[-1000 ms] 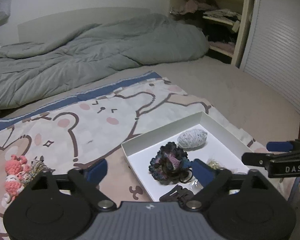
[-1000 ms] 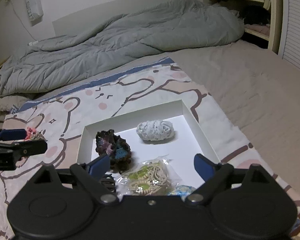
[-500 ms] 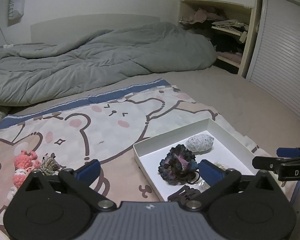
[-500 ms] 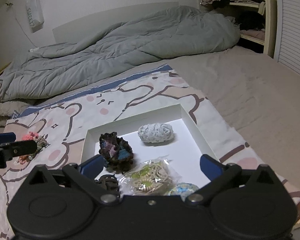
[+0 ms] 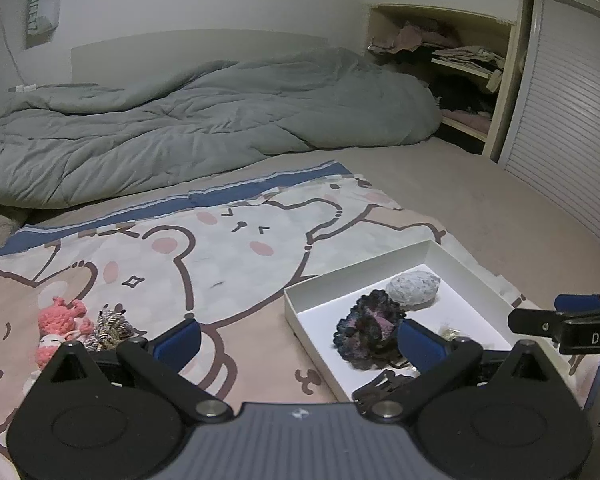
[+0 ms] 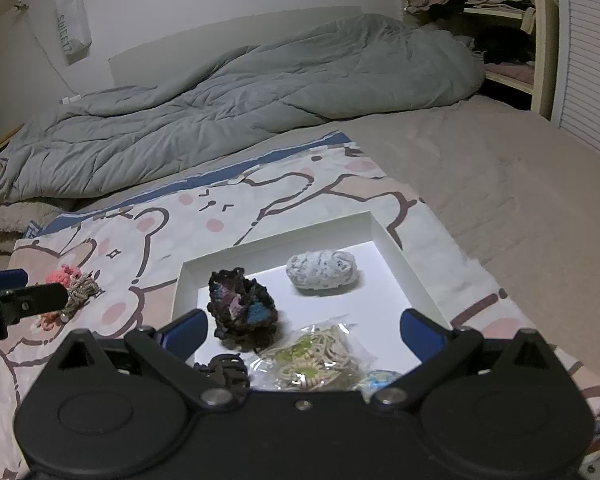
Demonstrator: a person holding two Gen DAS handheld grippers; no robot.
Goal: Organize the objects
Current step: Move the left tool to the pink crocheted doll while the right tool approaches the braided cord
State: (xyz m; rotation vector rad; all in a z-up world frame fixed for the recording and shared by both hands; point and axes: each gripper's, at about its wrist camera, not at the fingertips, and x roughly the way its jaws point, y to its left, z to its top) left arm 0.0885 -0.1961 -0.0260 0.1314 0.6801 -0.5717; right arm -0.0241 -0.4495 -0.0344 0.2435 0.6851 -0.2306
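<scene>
A shallow white box (image 5: 340,276) (image 6: 400,256) lies on the bear-print sheet. Inside it rest a dark crocheted scrunchie (image 5: 368,324) (image 6: 240,304), a pale speckled scrunchie (image 5: 414,288) (image 6: 322,270), a clear bag of hair ties (image 6: 320,356) and a black claw clip (image 6: 224,368). On the sheet to the left lie a pink crochet toy (image 5: 58,320) (image 6: 62,274) and a striped scrunchie (image 5: 110,324) (image 6: 82,290). My left gripper (image 5: 298,340) stands open over the box's near-left corner, nothing between its fingers. My right gripper (image 6: 302,330) is open above the box's near side, holding nothing.
A rumpled grey duvet (image 5: 204,120) covers the far half of the bed. An open shelf with clothes (image 5: 452,64) and a slatted door (image 5: 572,128) stand at the right. Bare beige mattress (image 6: 500,184) lies right of the box.
Both grippers opened wider. The left gripper drew back and leftward, so the box now sits further right in its view. The right gripper barely moved.
</scene>
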